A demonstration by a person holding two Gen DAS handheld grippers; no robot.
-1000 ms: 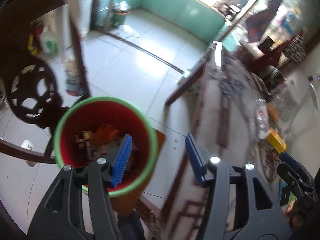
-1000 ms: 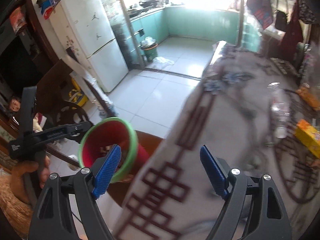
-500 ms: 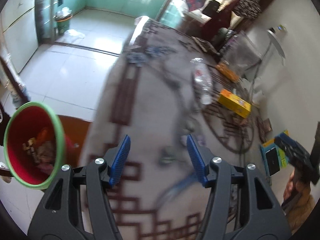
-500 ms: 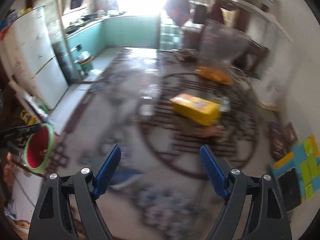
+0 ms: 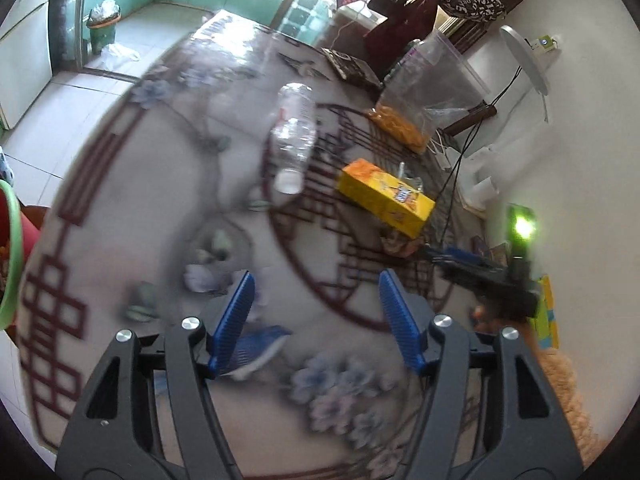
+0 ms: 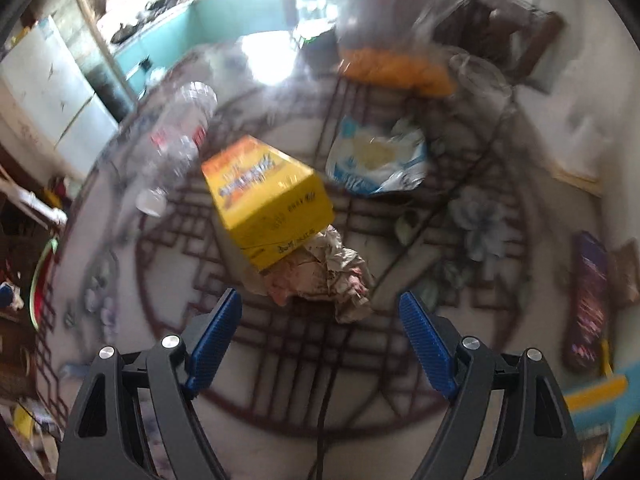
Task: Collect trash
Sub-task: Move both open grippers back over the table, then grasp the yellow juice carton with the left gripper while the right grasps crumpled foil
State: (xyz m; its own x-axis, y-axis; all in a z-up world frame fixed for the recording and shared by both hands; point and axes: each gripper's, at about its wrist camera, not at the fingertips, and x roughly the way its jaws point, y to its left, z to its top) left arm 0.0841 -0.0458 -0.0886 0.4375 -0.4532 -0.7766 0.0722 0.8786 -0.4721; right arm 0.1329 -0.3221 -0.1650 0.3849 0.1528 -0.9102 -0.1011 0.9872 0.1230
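Observation:
My left gripper (image 5: pixel 316 312) hovers over the patterned tablecloth (image 5: pixel 168 184), its jaws opening with nothing between them. Ahead of it lie a clear plastic bottle (image 5: pixel 294 128) and a yellow carton (image 5: pixel 384 196). The red bin with a green rim (image 5: pixel 8 260) shows at the left edge. My right gripper (image 6: pixel 320 320) is open and points down at a crumpled paper wad (image 6: pixel 324 272), which lies just beyond its pads and against the yellow carton (image 6: pixel 268 200). The bottle (image 6: pixel 176 136) and a blue-white wrapper (image 6: pixel 376 156) lie further back. The right gripper (image 5: pixel 480 280) also appears at the right of the left wrist view.
A clear bag of orange snacks (image 6: pixel 396 68) stands at the back of the table. A black cable (image 6: pixel 420 232) runs across the cloth. A dark booklet (image 6: pixel 588 320) lies at the right. The fridge (image 6: pixel 52 92) and tiled floor (image 5: pixel 60 112) lie beyond the table's left edge.
Both grippers swung from the red bin over to the table. The right one dropped closer to the carton and the paper wad. The left jaws stand wider.

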